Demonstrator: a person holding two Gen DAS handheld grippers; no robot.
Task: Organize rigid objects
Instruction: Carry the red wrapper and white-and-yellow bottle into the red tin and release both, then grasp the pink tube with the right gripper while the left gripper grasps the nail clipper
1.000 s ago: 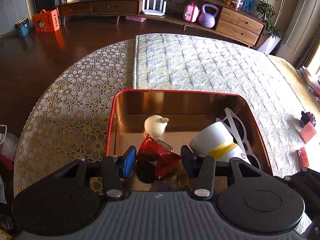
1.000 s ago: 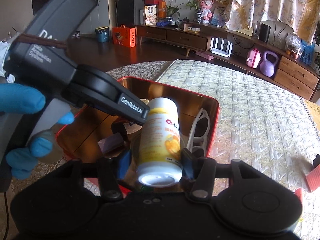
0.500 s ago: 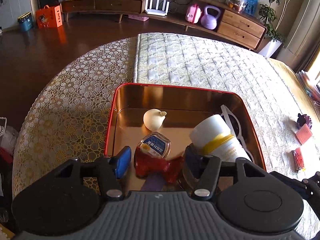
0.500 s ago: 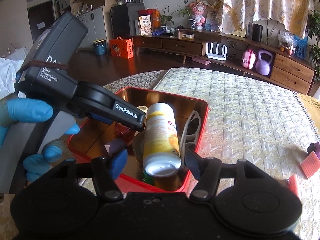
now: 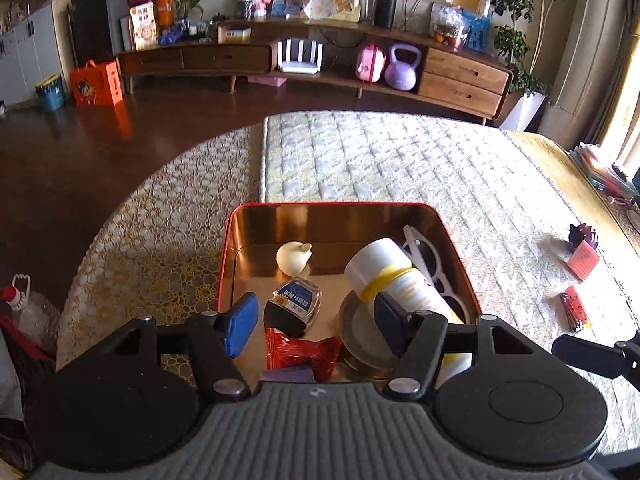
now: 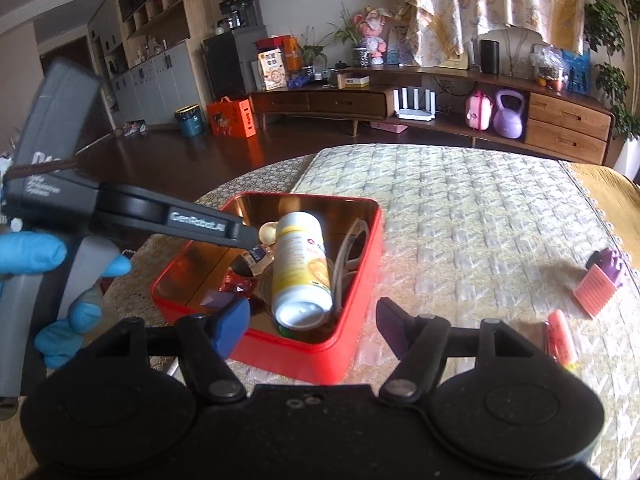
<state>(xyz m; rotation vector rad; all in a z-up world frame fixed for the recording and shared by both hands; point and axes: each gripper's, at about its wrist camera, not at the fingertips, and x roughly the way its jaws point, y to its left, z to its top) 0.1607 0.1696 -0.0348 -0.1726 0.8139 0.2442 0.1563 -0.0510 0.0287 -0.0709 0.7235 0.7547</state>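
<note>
room: i see a living room with a dark wood floor and a long low sideboard [image 5: 312, 60] along the far wall; a purple kettlebell [image 5: 402, 67] sits on its lower shelf.
surface: a quilted cream cover [image 5: 400, 168] lies over a lace cloth on the round table.
tin: the red tin [image 5: 320, 205] with a coppery inside sits on the near part of the table, just ahead of both my grippers.
contents: a white and yellow bottle [image 5: 394, 276] lies tilted at the right side of the tin, white glasses [image 5: 430, 256] beside it against the right wall; a small clear bottle [image 5: 298, 300], a red wrapped candy [image 5: 304, 352] and a cream garlic-like bulb [image 5: 293, 258] lie to its left.
left gripper [image 5: 314, 322]: jaws opening, spread above the tin's near end, pads touching nothing.
right gripper [image 6: 312, 324]: jaws opening, wide apart over the tin's near wall, clear of the bottle.
hand: a blue-gloved hand [image 6: 48, 280] holds the left gripper's handle.
loose items: a purple and pink comb-like piece [image 6: 604, 278] and an orange tube [image 6: 562, 336] lie on the cover, well apart from the tin.
</note>
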